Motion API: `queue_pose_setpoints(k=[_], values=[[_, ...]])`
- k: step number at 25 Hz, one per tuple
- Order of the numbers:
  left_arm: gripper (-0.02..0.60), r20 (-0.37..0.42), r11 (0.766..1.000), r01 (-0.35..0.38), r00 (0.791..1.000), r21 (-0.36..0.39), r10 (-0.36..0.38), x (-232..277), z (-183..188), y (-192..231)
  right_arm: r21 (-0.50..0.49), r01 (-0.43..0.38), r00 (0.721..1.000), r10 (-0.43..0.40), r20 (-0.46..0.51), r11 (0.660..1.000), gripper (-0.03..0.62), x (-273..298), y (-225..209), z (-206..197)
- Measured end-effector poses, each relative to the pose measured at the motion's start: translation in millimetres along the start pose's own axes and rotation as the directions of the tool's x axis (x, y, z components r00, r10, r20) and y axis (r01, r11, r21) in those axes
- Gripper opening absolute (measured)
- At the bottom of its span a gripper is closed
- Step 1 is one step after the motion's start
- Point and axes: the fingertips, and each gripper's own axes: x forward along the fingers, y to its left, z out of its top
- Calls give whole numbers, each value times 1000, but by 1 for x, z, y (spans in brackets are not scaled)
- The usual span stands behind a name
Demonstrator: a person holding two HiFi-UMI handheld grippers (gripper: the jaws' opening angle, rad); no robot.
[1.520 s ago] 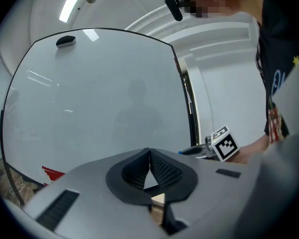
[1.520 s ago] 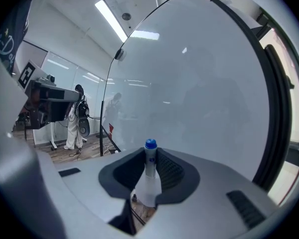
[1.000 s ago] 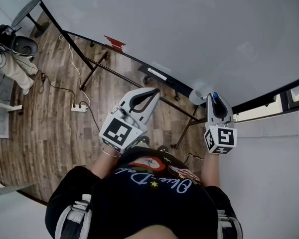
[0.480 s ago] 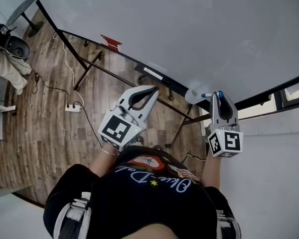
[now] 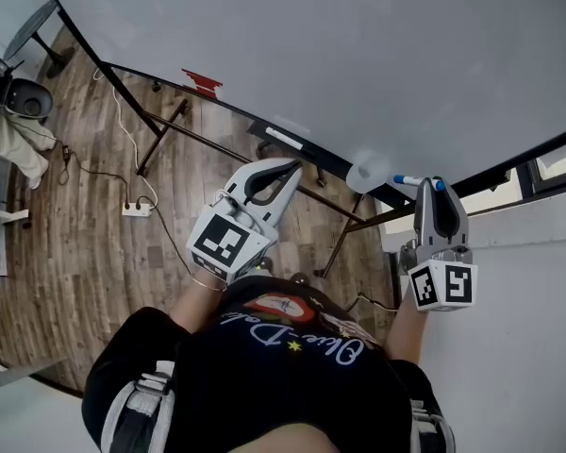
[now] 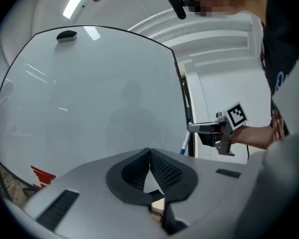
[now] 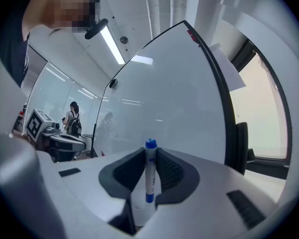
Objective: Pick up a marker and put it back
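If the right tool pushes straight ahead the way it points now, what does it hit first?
Most likely the whiteboard: it fills the view straight ahead of the right tool, which is shut on a blue-capped marker. How near is unclear.

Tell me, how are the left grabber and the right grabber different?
The right gripper clamps a white marker with a blue cap; the left gripper holds nothing. The right gripper's jaws stand apart on the marker; the left gripper's tips touch. Both are grey and point at the whiteboard.
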Motion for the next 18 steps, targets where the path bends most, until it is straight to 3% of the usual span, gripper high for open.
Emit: queue_pose_setpoints(k=[18], values=[[3,-14,998,54,998,19,-54,14,-2,-11,91,107,991,-114,68,990,67,-56,-27,22]])
